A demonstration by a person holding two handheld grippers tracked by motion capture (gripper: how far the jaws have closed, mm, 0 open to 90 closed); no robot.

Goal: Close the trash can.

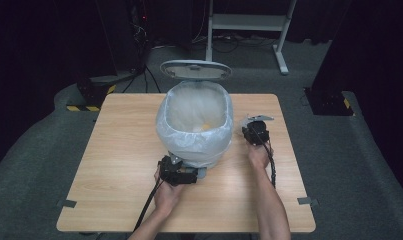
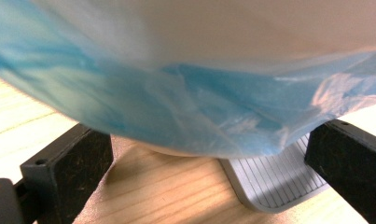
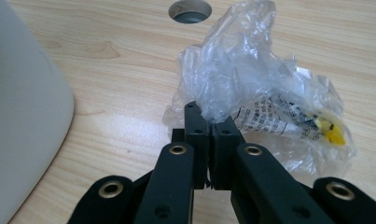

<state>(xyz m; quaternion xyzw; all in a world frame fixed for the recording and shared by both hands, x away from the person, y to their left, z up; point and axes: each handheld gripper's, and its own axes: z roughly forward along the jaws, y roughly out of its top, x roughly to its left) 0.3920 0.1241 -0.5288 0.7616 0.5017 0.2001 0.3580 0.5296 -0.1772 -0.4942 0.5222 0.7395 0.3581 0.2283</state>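
1. Your right gripper (image 3: 209, 123) is pinching the crumpled plastic wrapper (image 3: 251, 88) lying on the surface (image 3: 106, 60) beside the bin (image 1: 195, 125).
2. It looks light, thin and slippery, so keep hold of a thick bunch.
3. Your left gripper (image 2: 209, 154) is open, jaws wide at the bin's pedal (image 2: 274, 182).

Wood table (image 1: 119, 165) w/ bin (image 1: 194, 145), plastic wrapper (image 3: 251, 93).
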